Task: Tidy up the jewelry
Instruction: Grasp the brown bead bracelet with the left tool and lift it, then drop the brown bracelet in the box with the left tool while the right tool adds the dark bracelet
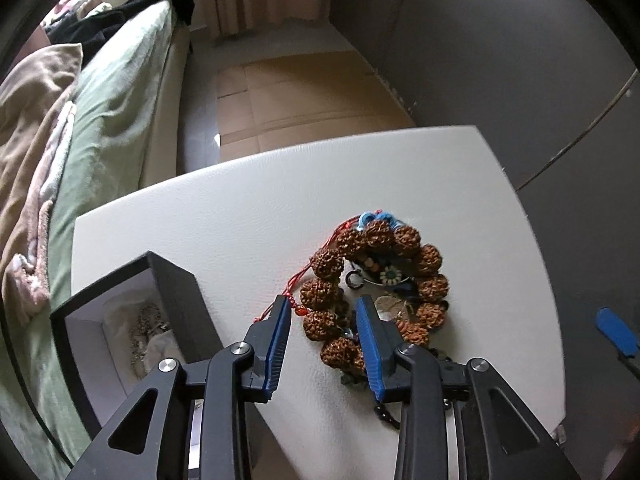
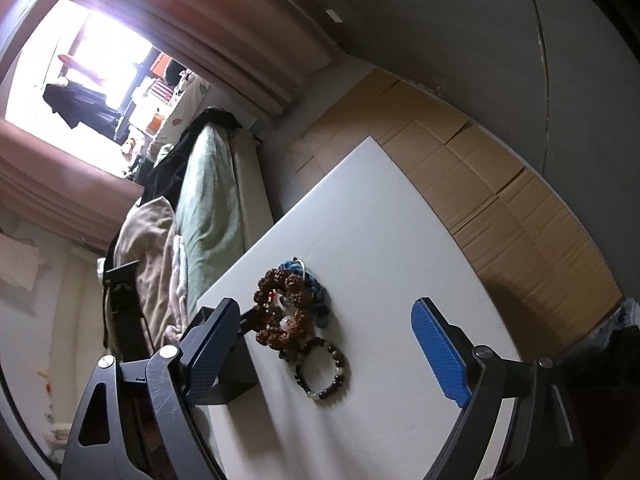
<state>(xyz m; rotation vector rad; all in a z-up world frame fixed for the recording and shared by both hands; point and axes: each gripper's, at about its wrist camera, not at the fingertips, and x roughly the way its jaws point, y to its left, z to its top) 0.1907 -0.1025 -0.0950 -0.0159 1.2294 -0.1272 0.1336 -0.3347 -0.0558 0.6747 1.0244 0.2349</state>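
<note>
A bracelet of big rough brown beads (image 1: 428,260) lies in a ring on the white table (image 1: 240,216), over a pile of small jewelry with a red cord (image 1: 298,282) and blue threads (image 1: 370,218). My left gripper (image 1: 326,308) is open and straddles the ring's near left side just above it. An open black jewelry box (image 1: 128,312) holding a silvery chain (image 1: 144,332) stands to the left. In the right wrist view the brown bracelet (image 2: 280,308) lies beside a dark bead bracelet (image 2: 322,368). My right gripper (image 2: 324,332) is open wide above them.
A bed with a green sheet (image 1: 116,108) and beige blanket (image 1: 32,128) runs along the table's left side. Flattened cardboard (image 1: 296,96) covers the floor beyond the table. A grey wall (image 1: 500,52) stands to the right. The right gripper's blue pad (image 1: 616,330) shows at the left view's right edge.
</note>
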